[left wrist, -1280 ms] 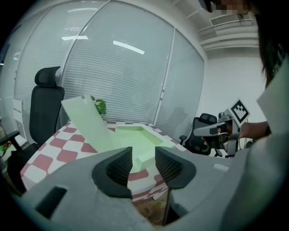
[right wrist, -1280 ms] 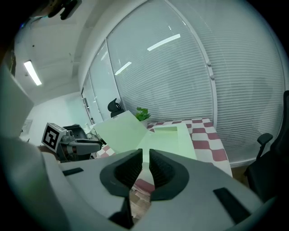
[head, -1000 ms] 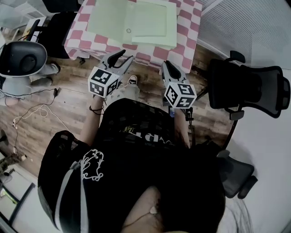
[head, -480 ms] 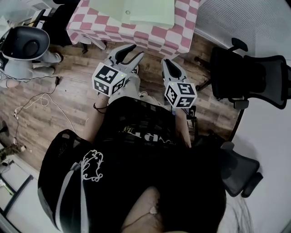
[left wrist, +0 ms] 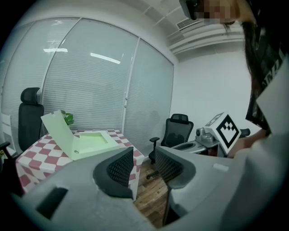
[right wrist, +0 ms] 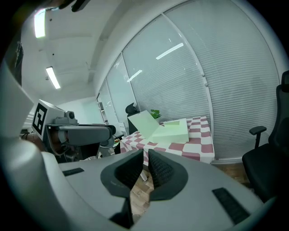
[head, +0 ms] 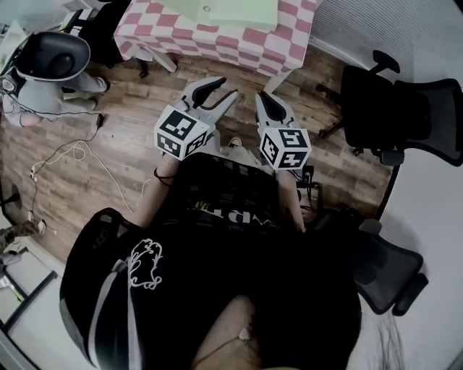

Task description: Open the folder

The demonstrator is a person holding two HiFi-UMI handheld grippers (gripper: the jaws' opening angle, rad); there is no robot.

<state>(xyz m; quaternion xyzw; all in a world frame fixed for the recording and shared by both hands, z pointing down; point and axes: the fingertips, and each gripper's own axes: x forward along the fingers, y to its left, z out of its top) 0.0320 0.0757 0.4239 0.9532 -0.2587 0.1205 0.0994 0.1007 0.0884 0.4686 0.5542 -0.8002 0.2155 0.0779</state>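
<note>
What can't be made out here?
- Folder: head view, the top edge cuts off all but its near strip.
- Inside the folder: both gripper views, too far and small to tell whether it holds papers.
- Plant: right gripper view, only leaves show above the folder's raised cover.
- Floor: head view, the part underfoot is hidden by the person's body.

checkered table [head: 239,45]: top | black office chair [head: 405,108]: right | wood floor [head: 108,115]: below
</note>
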